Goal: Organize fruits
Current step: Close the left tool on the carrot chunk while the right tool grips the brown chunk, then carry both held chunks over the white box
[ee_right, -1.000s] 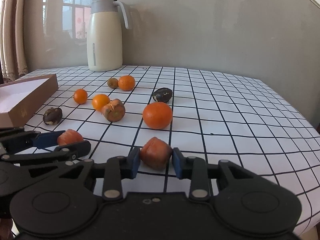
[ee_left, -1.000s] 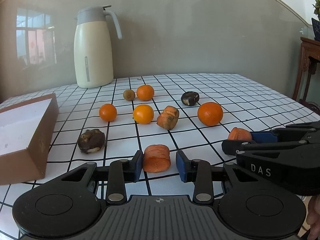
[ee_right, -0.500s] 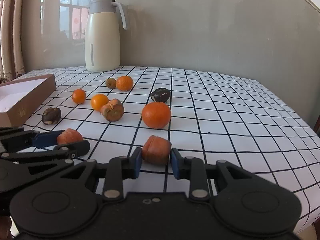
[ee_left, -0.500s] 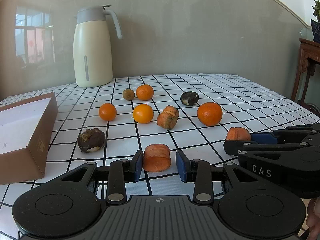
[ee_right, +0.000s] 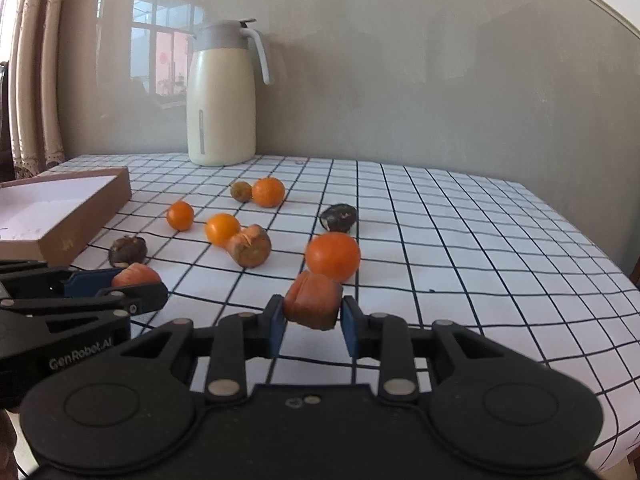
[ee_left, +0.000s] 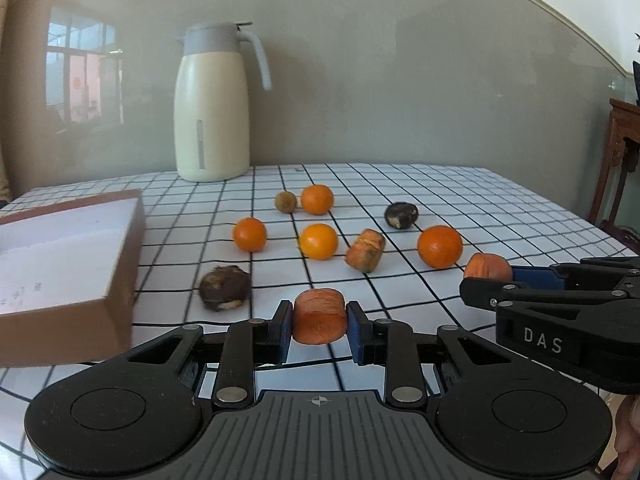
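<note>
My left gripper (ee_left: 319,330) is shut on an orange carrot chunk (ee_left: 319,315) and holds it just above the checked tablecloth (ee_left: 460,200). My right gripper (ee_right: 312,320) is shut on a second carrot chunk (ee_right: 314,305), also lifted off the cloth; this chunk also shows in the left wrist view (ee_left: 488,266). A third carrot chunk (ee_left: 366,250) lies mid-table among several oranges (ee_left: 440,247) and dark chestnut-like fruits (ee_left: 224,288).
An open brown cardboard box (ee_left: 80,304) with a white inside sits at the left. A cream thermos jug (ee_left: 212,104) stands at the back by the wall. A wooden stand (ee_left: 624,152) is beyond the table's right edge.
Both grippers have risen with their carrot chunks, which were resting on the cloth a second ago. The fruits on the table have not moved.
</note>
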Available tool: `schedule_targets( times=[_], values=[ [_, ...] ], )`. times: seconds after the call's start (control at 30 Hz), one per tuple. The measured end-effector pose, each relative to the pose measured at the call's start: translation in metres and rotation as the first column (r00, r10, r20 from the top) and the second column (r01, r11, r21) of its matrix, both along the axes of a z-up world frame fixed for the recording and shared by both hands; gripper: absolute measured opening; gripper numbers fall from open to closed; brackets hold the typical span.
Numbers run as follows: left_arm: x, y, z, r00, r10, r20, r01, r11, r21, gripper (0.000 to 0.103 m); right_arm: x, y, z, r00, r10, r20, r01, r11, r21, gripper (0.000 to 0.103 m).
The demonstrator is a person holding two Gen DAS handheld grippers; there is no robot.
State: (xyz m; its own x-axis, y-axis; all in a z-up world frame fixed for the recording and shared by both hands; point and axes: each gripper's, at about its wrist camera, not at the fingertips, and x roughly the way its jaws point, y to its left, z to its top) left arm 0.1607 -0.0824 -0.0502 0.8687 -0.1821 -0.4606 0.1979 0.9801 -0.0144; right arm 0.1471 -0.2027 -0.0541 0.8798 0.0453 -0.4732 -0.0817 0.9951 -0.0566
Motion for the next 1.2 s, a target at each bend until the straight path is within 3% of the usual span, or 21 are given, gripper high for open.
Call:
schedule_targets(
  times=[0.33, 0.6, 0.87, 1.2],
  values=[
    [-0.025, 0.038, 0.033, 0.995, 0.06, 0.081, -0.06, 0.998, 0.0, 0.029, -0.01, 0.033, 0.026, 0.989, 0.112, 0.096, -0.113, 0.994, 0.004, 0.022],
    [-0.043, 0.088, 0.051, 0.98, 0.151, 0.127, -0.154, 0.988, 0.012, 0.029, -0.014, 0.077, 0.042, 0.96, 0.235, 0.153, -0.238, 0.971, 0.003, 0.022],
    [-0.051, 0.147, 0.065, 0.945, 0.273, 0.18, -0.286, 0.957, 0.045, 0.029, -0.006, 0.125, 0.06, 0.901, 0.375, 0.217, -0.38, 0.925, -0.02, 0.022],
    [-0.052, 0.209, 0.068, 0.893, 0.41, 0.184, -0.42, 0.907, 0.015, 0.029, 0.014, 0.157, 0.062, 0.881, 0.422, 0.215, -0.428, 0.904, -0.02, 0.022]
  ],
)
